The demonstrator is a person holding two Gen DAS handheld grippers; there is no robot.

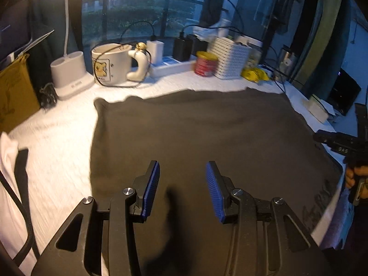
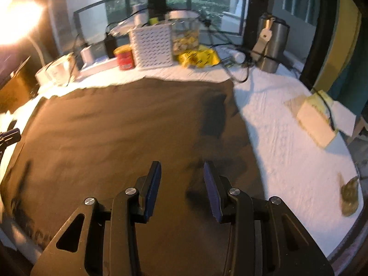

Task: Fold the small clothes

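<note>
A dark grey garment (image 1: 195, 128) lies spread flat on the white table (image 1: 57, 142); it also fills the right wrist view (image 2: 128, 126). My left gripper (image 1: 182, 172) is open and empty, just above the garment's near left part. My right gripper (image 2: 181, 172) is open and empty, above the garment's near right part. The right gripper also shows at the right edge of the left wrist view (image 1: 340, 143). The left gripper's tip shows at the left edge of the right wrist view (image 2: 9, 136).
Along the back stand a white mug (image 1: 112, 64), a lamp base (image 1: 69, 76), a red can (image 1: 205, 64), a white perforated box (image 1: 231, 57), yellow wrapping (image 2: 199, 57) and a steel flask (image 2: 272, 43). A cardboard box (image 1: 13, 94) is left. Papers (image 2: 319, 117) lie right.
</note>
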